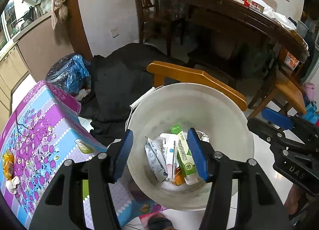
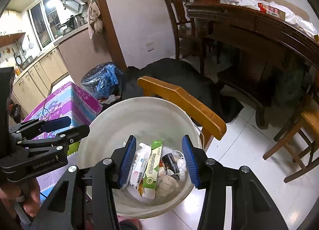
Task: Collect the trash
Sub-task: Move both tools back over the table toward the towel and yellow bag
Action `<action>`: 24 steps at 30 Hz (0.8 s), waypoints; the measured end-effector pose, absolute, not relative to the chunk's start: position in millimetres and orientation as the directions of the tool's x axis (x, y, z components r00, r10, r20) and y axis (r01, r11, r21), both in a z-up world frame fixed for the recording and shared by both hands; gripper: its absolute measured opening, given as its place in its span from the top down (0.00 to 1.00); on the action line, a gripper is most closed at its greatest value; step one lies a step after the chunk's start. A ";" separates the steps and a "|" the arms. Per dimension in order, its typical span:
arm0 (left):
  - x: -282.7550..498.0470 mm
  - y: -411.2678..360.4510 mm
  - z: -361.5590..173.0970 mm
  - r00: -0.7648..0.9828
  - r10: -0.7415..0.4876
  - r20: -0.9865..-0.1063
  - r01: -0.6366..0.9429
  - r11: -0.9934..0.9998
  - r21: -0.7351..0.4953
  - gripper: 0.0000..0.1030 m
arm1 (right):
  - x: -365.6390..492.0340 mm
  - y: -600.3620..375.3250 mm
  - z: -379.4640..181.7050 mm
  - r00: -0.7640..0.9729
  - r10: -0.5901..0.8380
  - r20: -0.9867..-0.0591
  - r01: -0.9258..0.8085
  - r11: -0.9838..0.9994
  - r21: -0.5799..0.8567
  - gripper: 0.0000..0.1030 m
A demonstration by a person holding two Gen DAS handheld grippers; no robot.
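A cluttered dining room with a white tiled floor (image 2: 239, 150) holds a white bucket (image 1: 229, 114) already carrying a green box (image 2: 152, 167) and wrappers. Both the left gripper (image 1: 159, 154) and right gripper (image 2: 158, 162) hover above it, jaws released and empty. On the floral bench (image 1: 49, 122) at nine o'clock, an orange wrapper (image 1: 8, 162) and white scrap (image 1: 13, 184) likely remain — collection looks partly done.

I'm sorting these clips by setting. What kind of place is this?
Most likely a home's dining area beside a kitchen: a dark wooden dining table with chairs, kitchen cabinets under a window, and a white trash bucket on the tiled floor.
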State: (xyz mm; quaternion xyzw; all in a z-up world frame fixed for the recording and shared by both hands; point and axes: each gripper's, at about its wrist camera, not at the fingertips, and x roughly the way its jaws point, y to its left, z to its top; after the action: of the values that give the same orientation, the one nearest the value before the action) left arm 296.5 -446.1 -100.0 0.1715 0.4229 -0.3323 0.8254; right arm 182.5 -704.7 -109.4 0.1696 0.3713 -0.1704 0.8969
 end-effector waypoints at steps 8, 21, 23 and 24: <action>291.3 -442.7 -94.2 0.420 -0.415 -0.807 0.696 0.718 -0.007 0.47 | 174.6 -699.8 -107.1 0.682 -0.197 -0.705 0.432 0.886 0.171 0.50; 293.0 -301.7 -72.6 0.524 -0.443 -0.728 0.588 0.806 -0.067 0.47 | 127.5 -603.5 -80.4 0.863 -0.126 -0.488 0.262 0.940 0.221 0.26; 296.0 -272.6 -70.9 0.542 -0.434 -0.720 0.557 0.827 -0.079 0.47 | 132.7 -580.5 -82.1 0.872 -0.073 -0.483 0.205 0.952 0.226 0.25; 298.0 -254.2 -70.1 0.553 -0.428 -0.715 0.537 0.839 -0.086 0.47 | 136.4 -569.2 -83.0 0.874 -0.049 -0.484 0.177 0.959 0.222 0.24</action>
State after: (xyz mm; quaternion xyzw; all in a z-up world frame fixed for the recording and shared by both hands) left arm 298.0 -254.2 -70.1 0.0712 0.3846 -0.2746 0.8784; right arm 136.4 -569.2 -83.0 0.1309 0.2444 -0.0587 0.9590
